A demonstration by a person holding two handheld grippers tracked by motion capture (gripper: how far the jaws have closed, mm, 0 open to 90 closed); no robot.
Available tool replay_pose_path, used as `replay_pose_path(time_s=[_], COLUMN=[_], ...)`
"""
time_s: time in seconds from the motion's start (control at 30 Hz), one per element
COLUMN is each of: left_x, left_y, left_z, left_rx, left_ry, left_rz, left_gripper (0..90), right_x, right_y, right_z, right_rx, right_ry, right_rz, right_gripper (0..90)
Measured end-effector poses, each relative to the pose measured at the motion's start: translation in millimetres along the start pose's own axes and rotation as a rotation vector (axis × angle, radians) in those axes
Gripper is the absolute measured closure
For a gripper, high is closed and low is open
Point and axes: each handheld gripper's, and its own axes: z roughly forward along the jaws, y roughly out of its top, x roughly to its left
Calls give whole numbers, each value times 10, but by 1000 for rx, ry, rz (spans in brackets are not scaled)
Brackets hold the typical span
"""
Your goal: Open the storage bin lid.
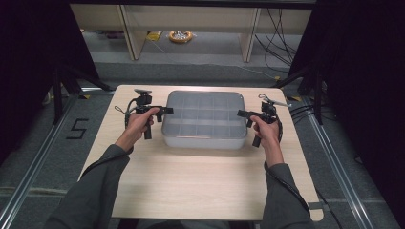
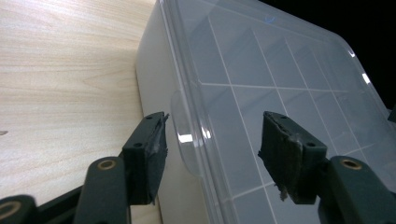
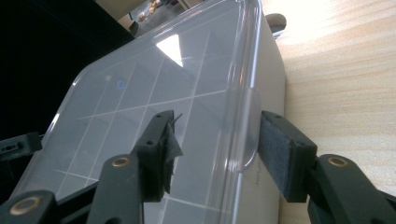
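Note:
A translucent compartment box [image 1: 204,141] with a clear lid stands at the middle of the table's far half. My left gripper [image 1: 167,110] reaches its left short side. In the left gripper view the gripper [image 2: 212,140] straddles the lid's edge tab [image 2: 184,140], one pad outside the wall, the other over the lid, with gaps on both sides. My right gripper [image 1: 241,113] is at the right short side. In the right gripper view the gripper [image 3: 215,140] straddles the other tab [image 3: 247,130]; the outer pad [image 3: 280,156] sits close beside it, the inner pad over the lid.
The light wooden table [image 1: 200,181] has bare room in front of the box and narrow strips beside it. Beyond the far edge are grey floor, wooden furniture legs [image 1: 131,33] and cables. Dark curtains close both sides.

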Motion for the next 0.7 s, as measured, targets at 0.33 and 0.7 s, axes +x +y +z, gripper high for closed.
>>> replay_pose_path(time_s=[0.33, 0.7], left_x=[-80, -128], left_y=[-19, -19], left_z=[10, -71], left_rx=[-16, -34], left_ry=[33, 54], left_rz=[28, 9], left_gripper=[498, 531], right_x=[0, 116], right_y=[-3, -9], right_z=[-16, -65], right_rx=[-28, -62], right_ry=[-16, -47], right_rz=[27, 76], right_gripper=[551, 609])
